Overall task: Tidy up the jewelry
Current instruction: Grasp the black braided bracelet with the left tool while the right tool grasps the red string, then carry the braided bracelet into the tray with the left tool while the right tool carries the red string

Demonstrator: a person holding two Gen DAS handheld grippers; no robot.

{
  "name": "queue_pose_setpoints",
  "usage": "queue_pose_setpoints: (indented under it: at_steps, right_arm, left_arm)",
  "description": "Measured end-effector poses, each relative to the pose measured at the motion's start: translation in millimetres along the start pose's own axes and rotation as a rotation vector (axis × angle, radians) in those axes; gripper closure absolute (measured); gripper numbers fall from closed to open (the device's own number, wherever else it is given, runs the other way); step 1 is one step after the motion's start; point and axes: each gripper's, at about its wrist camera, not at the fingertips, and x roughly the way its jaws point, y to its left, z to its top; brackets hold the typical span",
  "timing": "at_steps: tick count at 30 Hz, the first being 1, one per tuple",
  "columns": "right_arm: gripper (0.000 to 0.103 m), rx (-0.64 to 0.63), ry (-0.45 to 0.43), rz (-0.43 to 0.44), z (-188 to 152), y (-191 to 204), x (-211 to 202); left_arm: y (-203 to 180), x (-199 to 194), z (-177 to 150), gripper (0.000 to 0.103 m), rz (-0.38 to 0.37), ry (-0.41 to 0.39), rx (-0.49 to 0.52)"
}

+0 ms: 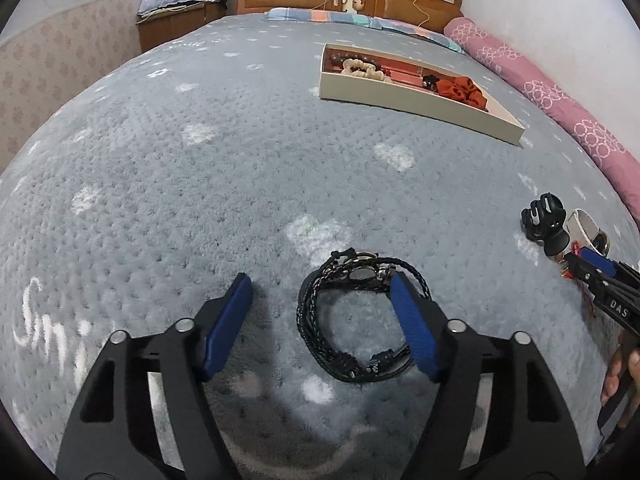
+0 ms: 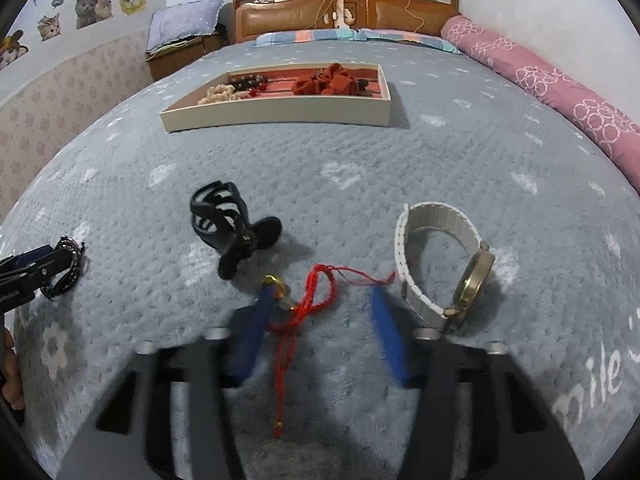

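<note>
A black braided bracelet (image 1: 352, 272) lies on the grey blanket between the blue pads of my left gripper (image 1: 320, 284). The right pad overlaps its edge and the left pad stands well clear, so the gripper is open. My right gripper (image 2: 320, 288), blurred, is open around a red cord bracelet (image 2: 286, 340) with a gold charm beside its left finger. Just right of it lies a white-strapped watch (image 2: 474, 280), and up to the left a black hair claw (image 2: 228, 228). A cream tray (image 2: 280, 114) farther back holds a red scrunchie (image 2: 324, 80), a beige one and dark beads.
A pink bolster (image 2: 560, 92) runs along the bed's right side. The wooden headboard (image 2: 344, 4) and striped pillows close off the far end, with a nightstand (image 2: 184, 40) at the back left. A hand (image 1: 620, 364) shows at the right edge of the left wrist view.
</note>
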Motion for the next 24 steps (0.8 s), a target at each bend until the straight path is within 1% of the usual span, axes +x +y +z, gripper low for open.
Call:
queue_pose_setpoints:
  at_steps: [2, 3, 4, 6, 8, 11, 14, 15, 16, 18, 20, 24]
  right_arm:
    - [0.065, 0.01, 0.004, 0.012, 0.2, -1.8, 1.1]
    - [0.066, 0.012, 0.004, 0.018, -0.1, -2.1, 1.0]
    - [0.067, 0.014, 0.004, 0.02, -0.2, -2.4, 1.1]
    - [0.075, 0.015, 0.004, 0.026, -0.3, -2.6, 0.8]
    - [0.086, 0.011, 0.001, 0.03, -0.3, -1.4, 0.0]
    - [0.093, 0.012, -0.003, 0.041, -0.2, -1.2, -0.8]
    - [0.095, 0.026, -0.009, 0.054, -0.1, -4.1, -2.7]
    - [0.095, 0.031, -0.015, 0.061, -0.2, -5.1, -4.1]
    - [0.095, 0.034, -0.019, 0.066, 0.0, -5.8, -5.3]
    - [0.095, 0.04, -0.026, 0.077, 1.1, -7.3, -8.1]
    - [0.095, 0.038, -0.032, 0.083, 2.4, -7.8, -10.8]
    - [0.095, 0.029, -0.043, 0.085, 4.6, -8.4, -14.2]
  left_arm:
    - [-0.3, 0.9, 0.1, 0.04, -0.012, 0.001, 0.002]
    - [-0.7, 2.0, 0.2, 0.046, -0.021, 0.005, 0.004]
    - [-1.2, 4.2, 0.8, 0.049, -0.023, 0.013, 0.006]
    - [-1.9, 6.4, 2.6, 0.051, -0.02, 0.02, 0.007]
    - [-2.7, 8.5, 4.0, 0.058, -0.029, 0.028, 0.009]
    - [-2.0, 8.2, 3.9, 0.063, -0.025, 0.028, 0.001]
    - [0.4, 5.8, 3.1, 0.075, -0.027, 0.026, -0.009]
    - [1.4, 5.2, 2.9, 0.083, -0.033, 0.026, -0.015]
    - [2.4, 4.6, 2.7, 0.087, -0.039, 0.027, -0.02]
    - [3.7, 3.1, 2.5, 0.088, -0.045, 0.028, -0.028]
    - [3.9, 1.6, 2.7, 0.091, -0.048, 0.027, -0.029]
    - [1.4, -1.9, 3.7, 0.091, -0.055, 0.02, -0.02]
